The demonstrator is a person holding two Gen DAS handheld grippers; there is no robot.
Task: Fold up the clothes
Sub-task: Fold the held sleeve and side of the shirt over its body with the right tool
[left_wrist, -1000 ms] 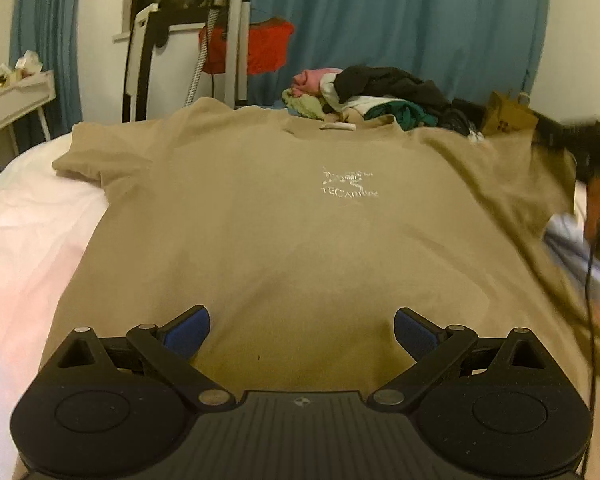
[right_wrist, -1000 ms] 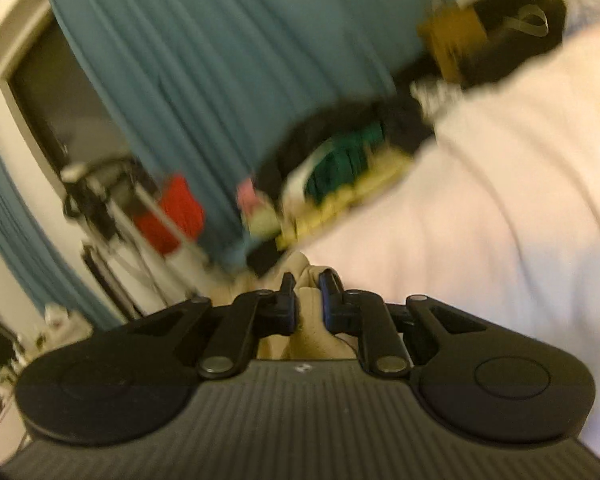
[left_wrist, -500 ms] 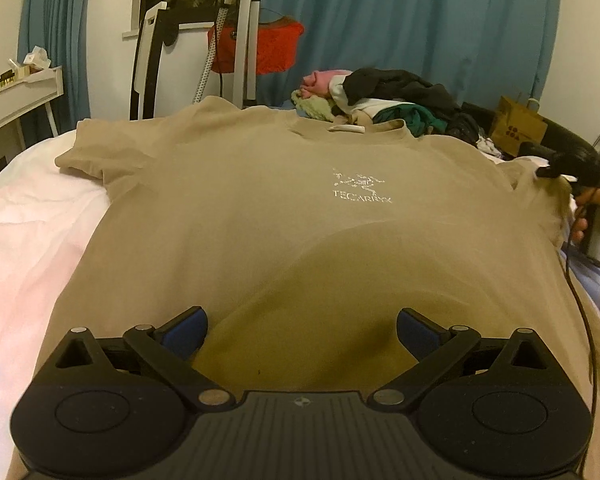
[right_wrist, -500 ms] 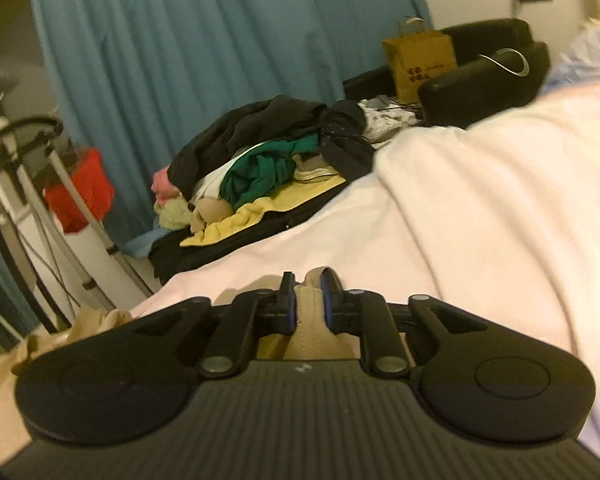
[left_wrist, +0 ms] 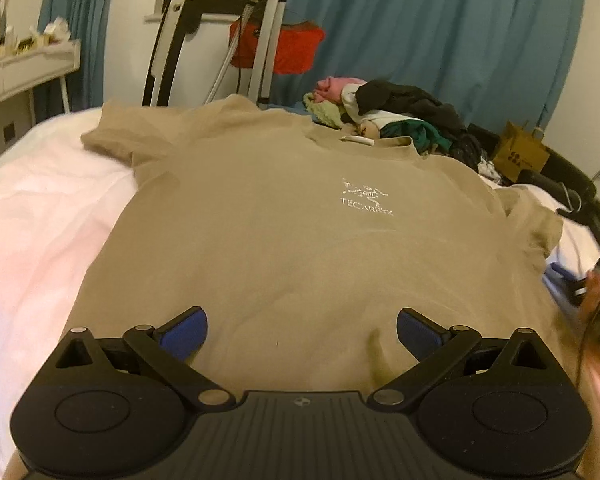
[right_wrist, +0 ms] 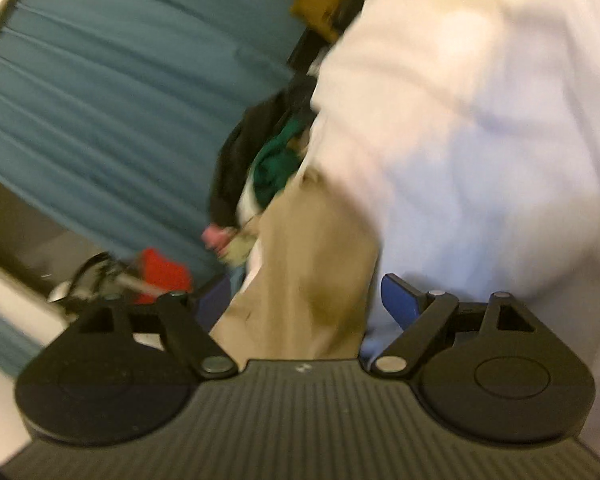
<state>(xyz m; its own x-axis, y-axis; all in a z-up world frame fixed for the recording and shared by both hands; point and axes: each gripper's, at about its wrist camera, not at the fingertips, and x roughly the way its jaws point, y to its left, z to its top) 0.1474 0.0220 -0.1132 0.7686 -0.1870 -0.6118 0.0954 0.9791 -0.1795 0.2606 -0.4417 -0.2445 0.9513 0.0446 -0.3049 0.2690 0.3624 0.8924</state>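
Here, my left gripper (left_wrist: pixel 298 330) hovers low over the hem of the tan cotton T-shirt (left_wrist: pixel 300 248), fingers spread wide, holding nothing. The shirt lies flat, chest print up, on the white bedsheet (left_wrist: pixel 40 220). My right gripper (right_wrist: pixel 300 304) is released too; a tan fold seems to sit loose between its fingers, though blur muddies that view.

Dim warm light; right view motion-blurred; fisheye edges warped
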